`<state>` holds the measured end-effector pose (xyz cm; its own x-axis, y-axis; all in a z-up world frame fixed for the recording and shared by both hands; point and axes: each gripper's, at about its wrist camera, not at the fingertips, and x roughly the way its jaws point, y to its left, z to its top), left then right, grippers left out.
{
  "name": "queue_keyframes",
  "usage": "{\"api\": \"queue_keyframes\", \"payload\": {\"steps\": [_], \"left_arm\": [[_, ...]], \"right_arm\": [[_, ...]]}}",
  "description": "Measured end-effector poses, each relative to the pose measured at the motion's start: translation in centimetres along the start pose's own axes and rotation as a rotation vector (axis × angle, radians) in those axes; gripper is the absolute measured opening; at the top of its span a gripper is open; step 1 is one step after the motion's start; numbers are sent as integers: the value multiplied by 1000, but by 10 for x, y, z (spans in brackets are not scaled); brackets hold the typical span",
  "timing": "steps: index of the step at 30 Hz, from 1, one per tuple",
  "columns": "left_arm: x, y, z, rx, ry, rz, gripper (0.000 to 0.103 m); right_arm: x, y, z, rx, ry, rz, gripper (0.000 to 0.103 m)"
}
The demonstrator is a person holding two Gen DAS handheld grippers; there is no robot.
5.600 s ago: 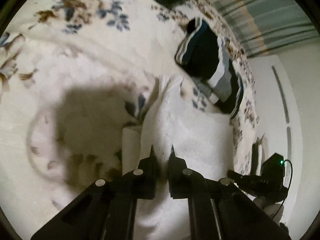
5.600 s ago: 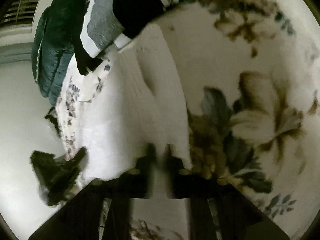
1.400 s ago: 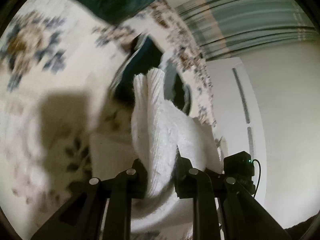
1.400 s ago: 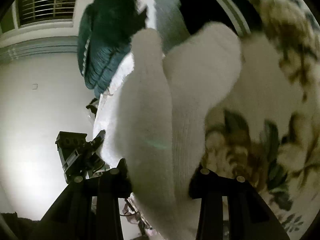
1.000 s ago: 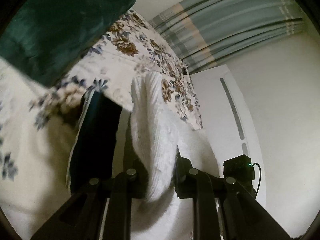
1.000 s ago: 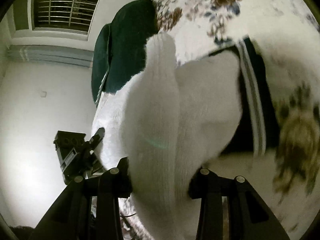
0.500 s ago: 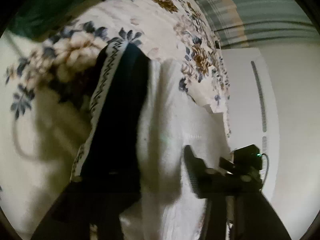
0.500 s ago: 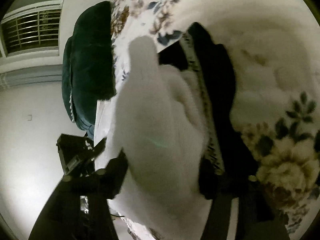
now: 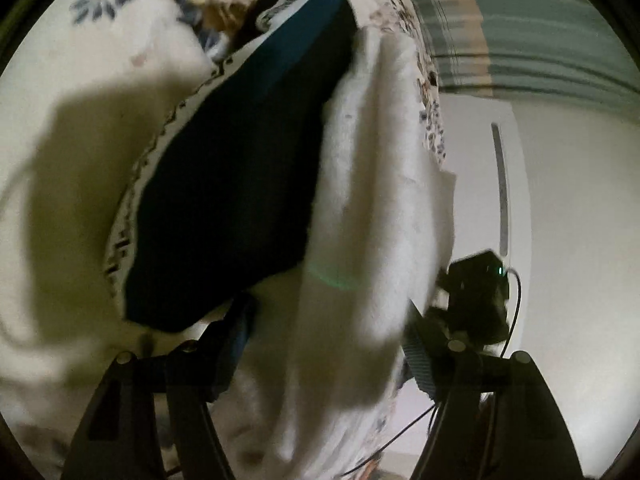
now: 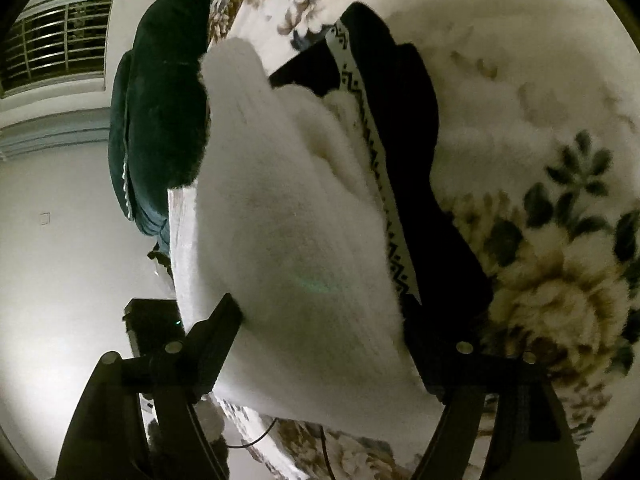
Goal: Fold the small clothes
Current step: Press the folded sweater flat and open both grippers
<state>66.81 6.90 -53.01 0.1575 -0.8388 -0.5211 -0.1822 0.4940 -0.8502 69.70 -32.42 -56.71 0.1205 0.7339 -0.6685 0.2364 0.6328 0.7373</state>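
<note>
Item — white knit garment [image 9: 360, 208], folded and bulky. It is lying between my jaws in both views, spreading forward from them and draping over the near edge of the dark patterned garment [image 9: 240, 152] ahead. I am judging this to be the set-down onto a stack, the folded white piece going against or on top of the dark one so the finished clothes are sitting together.

Left gripper [image 9: 326, 340] — its jaws are standing wide apart, one on each side of the white cloth, no longer pinching it. The cloth is passing through the gap loosely; whether it is brushing the inner faces I cannot tell through the blur.

Right gripper [image 10: 324, 340] — likewise spread wide, released, with the white bundle [image 10: 292, 220] filling the space between its jaws and resting forward of them.

Support — floral blanket [image 10: 560, 260], soft and plush, lying under both garments and to the outer side of my right jaws.

Beyond the jaws — a dark green cushion [image 10: 160, 120], past the white garment's far end.
</note>
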Motion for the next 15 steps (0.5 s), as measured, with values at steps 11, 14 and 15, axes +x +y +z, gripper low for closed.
{"api": "queue_keyframes", "payload": {"steps": [11, 14, 15], "left_arm": [[-45, -58, -1, 135, -195, 6, 16], [-60, -77, 2, 170, -214, -29, 14], [-65, -84, 5, 180, -224, -48, 14]], "right_arm": [[-25, 48, -15, -135, -86, 3, 36], [-40, 67, -16, -165, -132, 30, 34], [-47, 76, -14, -180, -152, 42, 34]]}}
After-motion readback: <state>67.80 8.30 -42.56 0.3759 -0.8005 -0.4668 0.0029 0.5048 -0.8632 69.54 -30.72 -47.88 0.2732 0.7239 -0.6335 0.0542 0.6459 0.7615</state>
